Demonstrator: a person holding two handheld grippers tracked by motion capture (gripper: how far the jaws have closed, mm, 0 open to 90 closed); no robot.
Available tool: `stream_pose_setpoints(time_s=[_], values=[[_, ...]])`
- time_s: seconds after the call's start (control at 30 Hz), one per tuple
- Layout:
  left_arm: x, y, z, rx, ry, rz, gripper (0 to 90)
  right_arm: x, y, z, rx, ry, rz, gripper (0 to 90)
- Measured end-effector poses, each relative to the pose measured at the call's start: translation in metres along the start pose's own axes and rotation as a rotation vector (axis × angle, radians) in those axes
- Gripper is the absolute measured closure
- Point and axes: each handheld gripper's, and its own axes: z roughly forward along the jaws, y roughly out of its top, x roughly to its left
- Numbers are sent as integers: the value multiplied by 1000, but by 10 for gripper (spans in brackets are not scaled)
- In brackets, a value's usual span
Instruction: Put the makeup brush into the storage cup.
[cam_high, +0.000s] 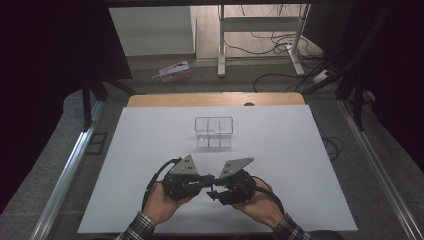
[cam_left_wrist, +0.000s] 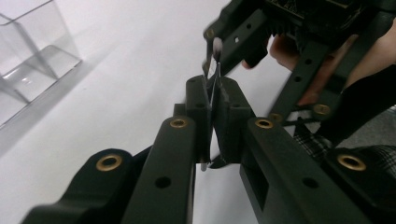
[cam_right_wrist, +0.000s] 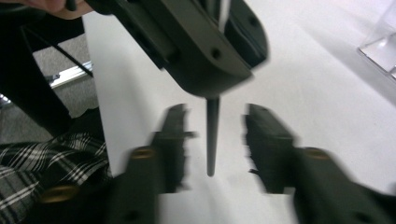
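Left tongs (cam_left_wrist: 212, 100) clamping thin brush (cam_right_wrist: 212, 135), bristles blurred

No readable text, label, brand, number or sign anywhere

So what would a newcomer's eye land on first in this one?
Probably the two grippers meeting tip to tip near the table's front edge. The left gripper is shut on a thin brush-like tool with a pale tip, while the right gripper stands open around its dark pointed handle end without touching it. Next, the clear divided box sits alone mid-table on the white table.
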Motion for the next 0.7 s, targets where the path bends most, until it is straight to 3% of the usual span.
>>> stream_pose_setpoints(time_s=[0.17,0.27,0.7], values=[[1,0,-2,-3,20,-6,854,-4,-4,3,-18,-29,10,168],[3,0,-3,-15,24,-20,854,-4,-5,5,-16,-57,2,97],[8,-2,-9,-32,39,-36,853,-10,-13,-2,-28,-79,16,47]])
